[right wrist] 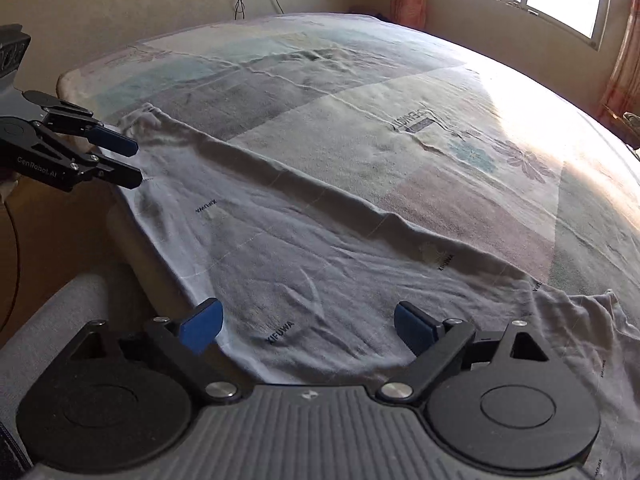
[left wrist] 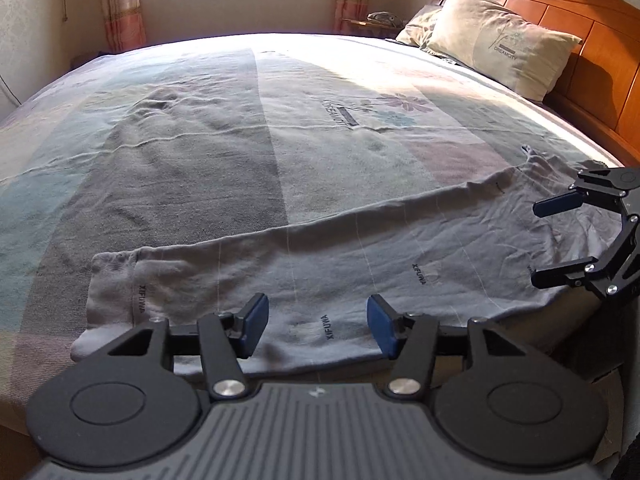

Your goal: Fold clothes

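Through my left wrist camera, my left gripper [left wrist: 318, 326] sits at the bottom centre of the frame with its blue-padded jaws spread wide and holding nothing, poised over the near edge of the long pale grey cotton garment printed with small dark lettering [left wrist: 340, 264]. That garment lies as a flat band running from the lower left to the right edge of the frame, along the near side of the wide bed covered in a faded pastel patchwork sheet [left wrist: 224, 128]. At the right edge my right gripper [left wrist: 538, 242] shows side-on, jaws parted, just over the garment's far end. A beige rectangular pillow [left wrist: 500, 40] leans on the orange wooden headboard [left wrist: 592, 36] in the upper right. Through my right wrist camera, my right gripper [right wrist: 308, 326] is at the bottom centre, jaws likewise released and empty, straddling the garment's [right wrist: 304, 248] near hem where the cloth drapes slightly over the bed's edge. The garment stretches from the lower right up to the left, where my left gripper [right wrist: 136, 162] hovers by its bunched end, jaws apart. As I judge it, the piece seems already doubled lengthwise into a narrow strip and smoothed, with some wrinkles left; the crosswise folds that would make it compact are not yet done, and neither of my grippers has taken hold to begin them.
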Motion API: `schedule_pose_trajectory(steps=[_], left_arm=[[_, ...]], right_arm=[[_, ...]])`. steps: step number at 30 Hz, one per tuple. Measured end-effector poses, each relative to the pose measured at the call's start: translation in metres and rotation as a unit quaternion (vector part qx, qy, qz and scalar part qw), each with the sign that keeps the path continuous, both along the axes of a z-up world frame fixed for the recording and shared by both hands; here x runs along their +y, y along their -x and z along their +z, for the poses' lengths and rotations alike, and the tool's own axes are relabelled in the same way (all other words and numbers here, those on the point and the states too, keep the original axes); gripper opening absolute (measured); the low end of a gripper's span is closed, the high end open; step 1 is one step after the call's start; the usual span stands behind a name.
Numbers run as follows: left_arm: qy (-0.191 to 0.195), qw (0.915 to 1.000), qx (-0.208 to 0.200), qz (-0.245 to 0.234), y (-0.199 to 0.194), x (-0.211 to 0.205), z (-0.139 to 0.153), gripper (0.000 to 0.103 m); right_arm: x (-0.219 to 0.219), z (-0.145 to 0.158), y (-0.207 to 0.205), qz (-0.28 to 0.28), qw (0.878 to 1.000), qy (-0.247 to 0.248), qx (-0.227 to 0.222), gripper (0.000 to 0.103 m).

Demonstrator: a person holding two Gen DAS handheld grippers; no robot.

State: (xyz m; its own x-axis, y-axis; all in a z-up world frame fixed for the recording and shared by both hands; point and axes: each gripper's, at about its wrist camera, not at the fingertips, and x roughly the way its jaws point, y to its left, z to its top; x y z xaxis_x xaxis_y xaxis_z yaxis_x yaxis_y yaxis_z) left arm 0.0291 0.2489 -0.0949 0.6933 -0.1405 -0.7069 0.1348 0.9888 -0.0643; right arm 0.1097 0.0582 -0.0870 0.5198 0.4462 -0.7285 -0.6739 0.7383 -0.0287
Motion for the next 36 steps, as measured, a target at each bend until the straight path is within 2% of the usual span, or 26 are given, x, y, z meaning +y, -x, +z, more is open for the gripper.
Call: schedule_pose_trajectory(steps=[2,5,7,9,10,14,16,20,23,25,27,30,32,36], left_arm=[[-0.008,0.9997,0.019,0.01,-0.001,0.001,-0.01,0.056],[-0.033,0.9994,0.013,0.001,0.014,0.002,-0.013,0.057],[-0.037,0.999,0.025,0.006,0.02,0.009,-0.01,0.057],[-0.034,0.999,0.023,0.016,0.02,0.014,-0.003,0.057],[-0.029,0.9992,0.018,0.018,0.018,0.017,0.001,0.057],[0.027,0.9996,-0.01,0.005,-0.009,0.017,0.011,0.06],[0.036,0.999,-0.021,-0.013,-0.027,0.005,0.012,0.06],[0.079,0.9938,-0.017,-0.076,-0.059,-0.021,0.002,0.061],[0.092,0.9947,-0.005,-0.046,-0.079,-0.025,-0.015,0.062],[0.108,0.9936,-0.016,-0.03,-0.084,-0.019,-0.02,0.061],[0.094,0.9955,-0.015,-0.01,-0.084,-0.02,-0.013,0.061],[0.041,0.9986,-0.024,-0.023,-0.07,-0.026,0.002,0.064],[0.037,0.9982,-0.023,-0.042,-0.055,-0.023,0.005,0.071],[0.048,0.9988,-0.001,-0.015,-0.032,-0.009,-0.002,0.072]], right_arm=[[0.015,0.002,-0.004,0.002,1.0,-0.01,-0.009,0.095],[0.031,-0.009,-0.008,0.009,1.0,0.0,0.005,0.095],[0.031,-0.022,-0.007,0.011,1.0,0.024,0.016,0.098],[0.02,-0.022,-0.005,0.006,1.0,0.018,0.023,0.1],[0.015,-0.019,-0.004,0.002,1.0,0.013,0.025,0.099],[-0.001,-0.002,-0.004,-0.021,1.0,-0.004,0.008,0.101],[-0.008,0.0,-0.008,-0.046,0.999,0.002,0.002,0.101],[-0.027,-0.008,-0.016,-0.09,0.996,0.007,0.013,0.101],[-0.037,-0.02,-0.016,-0.11,0.993,0.006,0.033,0.101],[-0.041,-0.026,-0.01,-0.114,0.993,0.001,0.028,0.103],[-0.041,-0.028,-0.006,-0.114,0.993,-0.003,0.018,0.103],[-0.043,-0.029,-0.005,-0.114,0.993,-0.009,0.014,0.103],[-0.044,-0.029,-0.004,-0.113,0.993,-0.012,0.011,0.103],[-0.045,-0.031,-0.001,-0.114,0.993,-0.018,0.001,0.103]])
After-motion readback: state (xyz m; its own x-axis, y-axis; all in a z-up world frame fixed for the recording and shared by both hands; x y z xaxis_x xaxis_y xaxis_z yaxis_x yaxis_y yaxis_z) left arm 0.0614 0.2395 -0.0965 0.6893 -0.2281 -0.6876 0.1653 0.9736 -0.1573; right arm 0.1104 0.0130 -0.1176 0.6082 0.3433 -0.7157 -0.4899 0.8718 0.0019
